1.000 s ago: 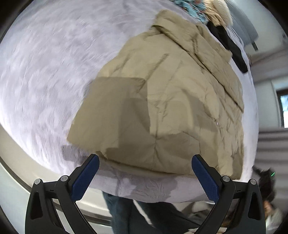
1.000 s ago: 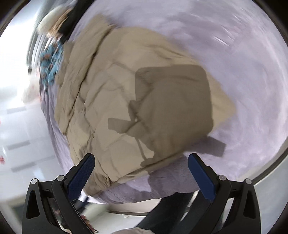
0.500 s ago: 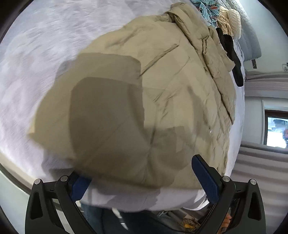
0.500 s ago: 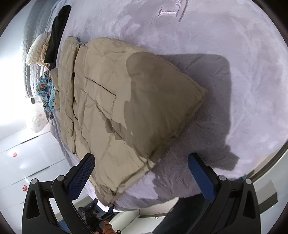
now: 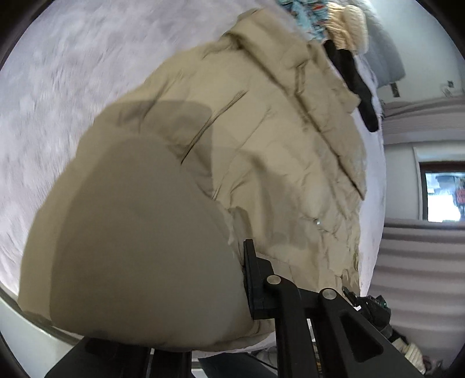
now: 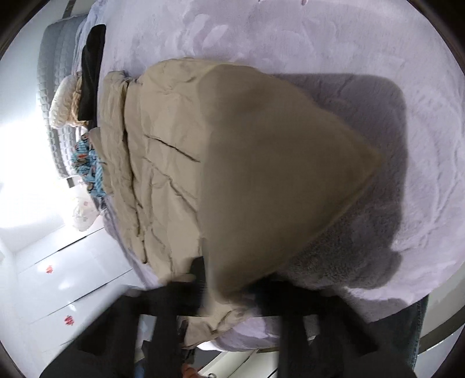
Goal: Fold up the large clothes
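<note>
Beige jacket (image 5: 261,145) lies spread on the bed ahead of both claws — left gripper (image 5: 244,279) pinches its near hem, right gripper (image 6: 209,279) is closing on the other corner. Lift both corners level — carry them evenly forward.

Tan quilted jacket (image 5: 261,151) on pale lilac bedspread (image 5: 72,72).
Black gripper (image 5: 244,290) frames at the hem; beyond, a black garment (image 5: 354,84), cream knit (image 5: 348,26), turquoise patterned cloth (image 6: 87,162), grey headboard (image 6: 55,72), white drawers (image 6: 58,276) with small red marks.
</note>
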### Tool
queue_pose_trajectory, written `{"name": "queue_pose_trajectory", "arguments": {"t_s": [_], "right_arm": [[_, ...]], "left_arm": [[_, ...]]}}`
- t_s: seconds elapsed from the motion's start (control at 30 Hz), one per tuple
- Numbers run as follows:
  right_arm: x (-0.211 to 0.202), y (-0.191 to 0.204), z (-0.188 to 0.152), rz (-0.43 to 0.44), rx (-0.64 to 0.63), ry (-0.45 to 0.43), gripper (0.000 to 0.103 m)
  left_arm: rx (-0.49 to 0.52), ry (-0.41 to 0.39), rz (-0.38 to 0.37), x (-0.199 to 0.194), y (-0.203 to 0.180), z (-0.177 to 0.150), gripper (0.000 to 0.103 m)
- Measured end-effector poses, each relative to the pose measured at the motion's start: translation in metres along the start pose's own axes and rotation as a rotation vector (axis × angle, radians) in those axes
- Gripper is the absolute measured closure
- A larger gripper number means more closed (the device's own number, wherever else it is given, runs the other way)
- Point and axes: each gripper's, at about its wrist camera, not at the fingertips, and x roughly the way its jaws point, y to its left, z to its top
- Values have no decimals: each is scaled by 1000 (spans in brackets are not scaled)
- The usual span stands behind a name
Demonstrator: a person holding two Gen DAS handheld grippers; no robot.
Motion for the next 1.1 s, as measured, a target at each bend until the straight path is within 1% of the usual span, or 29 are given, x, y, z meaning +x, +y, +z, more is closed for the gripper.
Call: {"name": "queue_pose_trajectory", "arguments": {"t_s": [0.1, 0.2, 0.3, 0.43, 0.53, 0.57, 0.63, 0.67, 0.73, 0.8, 0.87, 0.93, 1.0, 1.1], "right_arm": [[-5, 10, -4, 10, -34, -26, 93], [-15, 33, -9, 16, -90, -59, 94], [-26, 69, -11, 21, -182, -93, 94], [-39, 120, -7, 37, -294, -121, 94], [-45, 170, 5, 34, -410, -124, 94], [-46, 181, 8, 36, -439, -120, 94], [-46, 222, 21, 33, -525, -110, 94], [-45, 235, 25, 28, -552, -106, 94], [-40, 277, 44, 21, -618, -87, 94], [-32, 308, 63, 3, -663, -69, 94], [-19, 336, 81, -20, -710, -54, 94], [7, 362, 106, -65, -737, -40, 94], [34, 370, 127, -104, -715, -30, 94], [71, 372, 151, -139, -678, -36, 94]], "left_arm": [[51, -22, -19, -14, -10, 7, 88], [117, -51, -33, -29, -27, 20, 89], [202, -94, -42, -50, -51, 41, 89], [293, -156, -45, -74, -83, 73, 88], [341, -209, -13, -85, -115, 105, 89], [346, -226, 2, -87, -124, 114, 89], [344, -258, 36, -90, -144, 135, 89], [343, -273, 54, -90, -155, 147, 89], [342, -298, 100, -89, -173, 167, 88], [342, -313, 151, -81, -191, 192, 89], [352, -323, 191, -67, -201, 214, 88], [335, -309, 239, -46, -205, 238, 88], [310, -277, 281, -18, -202, 261, 88], [329, -246, 345, 24, -193, 285, 88]]}}
